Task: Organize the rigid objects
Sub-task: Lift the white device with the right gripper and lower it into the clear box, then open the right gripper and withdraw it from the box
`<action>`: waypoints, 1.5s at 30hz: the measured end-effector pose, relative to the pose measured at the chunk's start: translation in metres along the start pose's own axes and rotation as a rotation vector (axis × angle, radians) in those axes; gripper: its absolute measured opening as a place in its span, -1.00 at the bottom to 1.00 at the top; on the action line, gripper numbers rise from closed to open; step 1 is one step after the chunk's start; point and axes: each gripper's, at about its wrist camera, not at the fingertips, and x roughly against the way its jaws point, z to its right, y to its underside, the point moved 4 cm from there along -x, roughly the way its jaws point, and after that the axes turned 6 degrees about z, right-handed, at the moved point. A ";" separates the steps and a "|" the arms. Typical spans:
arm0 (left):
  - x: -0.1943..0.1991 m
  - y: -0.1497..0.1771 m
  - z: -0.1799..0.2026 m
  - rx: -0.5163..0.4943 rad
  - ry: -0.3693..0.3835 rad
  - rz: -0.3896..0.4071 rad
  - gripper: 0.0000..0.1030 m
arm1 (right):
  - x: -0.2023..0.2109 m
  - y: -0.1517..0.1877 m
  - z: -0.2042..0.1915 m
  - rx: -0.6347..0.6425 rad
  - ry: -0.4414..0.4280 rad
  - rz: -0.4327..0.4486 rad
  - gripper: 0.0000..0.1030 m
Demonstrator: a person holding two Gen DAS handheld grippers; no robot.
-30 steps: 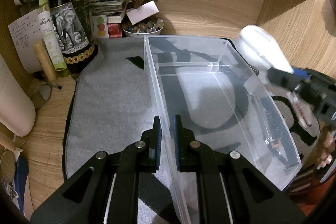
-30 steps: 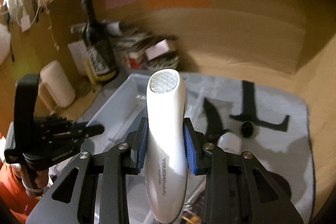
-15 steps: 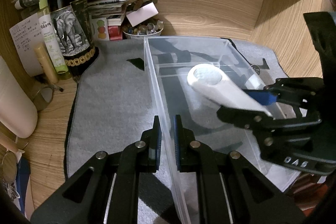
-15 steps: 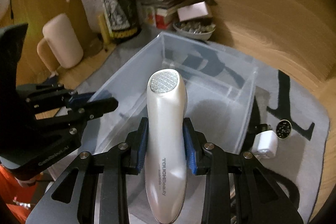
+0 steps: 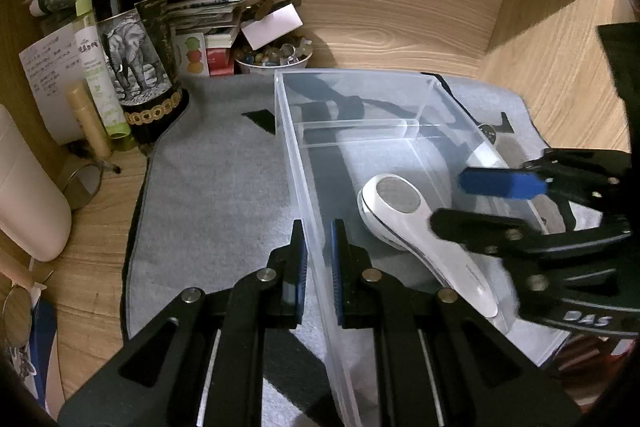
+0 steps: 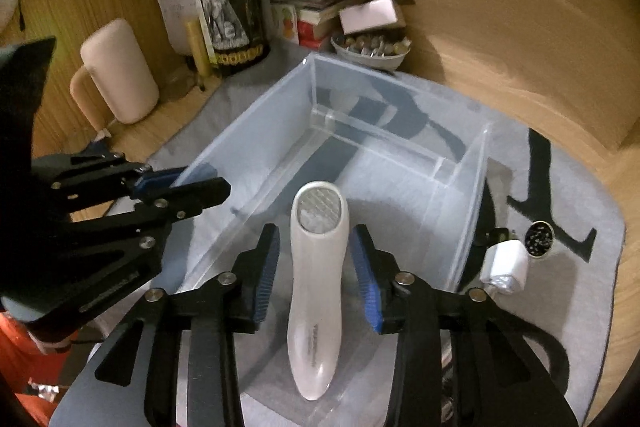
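A white handheld beauty device (image 6: pixel 316 267) lies inside the large compartment of a clear plastic bin (image 6: pixel 476 187); it also shows in the left wrist view (image 5: pixel 404 223). My right gripper (image 6: pixel 316 267) is open, its blue pads on either side of the device with gaps between. It shows in the left wrist view (image 5: pixel 476 203) over the bin. My left gripper (image 5: pixel 319 267) is shut on the bin's left wall (image 5: pixel 304 195), also seen in the right wrist view (image 6: pixel 180 183).
A grey mat (image 5: pixel 216 195) covers the wooden desk. A wine bottle (image 5: pixel 134 39), tubes, papers and a bowl of small items (image 5: pixel 274 57) stand at the back left. A white roll (image 6: pixel 505 263) and a small round tin (image 6: pixel 540 235) lie right of the bin.
My right gripper lowered the white device into the bin and opened, letting it go. My left gripper kept its hold on the bin wall.
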 end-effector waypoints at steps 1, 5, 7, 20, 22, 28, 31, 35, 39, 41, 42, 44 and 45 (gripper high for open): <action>0.000 0.000 0.000 0.001 -0.001 -0.001 -0.80 | 0.005 0.000 0.002 -0.004 0.005 0.013 -0.26; 0.000 0.001 0.001 0.001 -0.006 -0.006 -0.80 | 0.024 0.004 0.010 -0.032 0.018 0.052 -0.23; 0.001 0.003 0.002 -0.003 -0.012 -0.009 -0.80 | 0.035 0.007 0.017 -0.050 0.030 0.073 -0.16; 0.003 0.008 0.003 -0.006 -0.034 -0.022 -0.80 | 0.087 0.054 0.083 -0.186 0.187 0.146 0.05; 0.003 0.007 0.003 -0.003 -0.033 -0.025 -0.80 | 0.084 0.063 0.095 -0.221 0.191 0.133 0.05; 0.002 0.007 0.001 0.019 -0.020 -0.033 -0.81 | 0.071 0.084 0.121 -0.284 0.222 0.087 0.05; 0.002 0.007 0.001 0.025 -0.018 -0.033 -0.81 | 0.067 0.090 0.131 -0.307 0.227 0.069 0.05; 0.002 0.007 0.001 0.024 -0.018 -0.032 -0.81 | 0.060 0.100 0.132 -0.323 0.216 0.037 0.05; 0.000 0.006 0.001 0.024 -0.016 -0.035 -0.81 | 0.054 0.106 0.128 -0.333 0.206 0.032 0.05; -0.001 0.005 0.000 0.025 -0.014 -0.035 -0.81 | 0.053 0.105 0.128 -0.341 0.197 0.031 0.05; -0.001 0.005 0.000 0.025 -0.013 -0.035 -0.81 | 0.052 0.104 0.128 -0.344 0.191 0.030 0.05; -0.001 0.005 0.000 0.026 -0.013 -0.034 -0.81 | 0.052 0.104 0.127 -0.347 0.178 0.030 0.05; -0.001 0.005 -0.001 0.025 -0.013 -0.034 -0.81 | 0.052 0.104 0.125 -0.344 0.175 0.030 0.05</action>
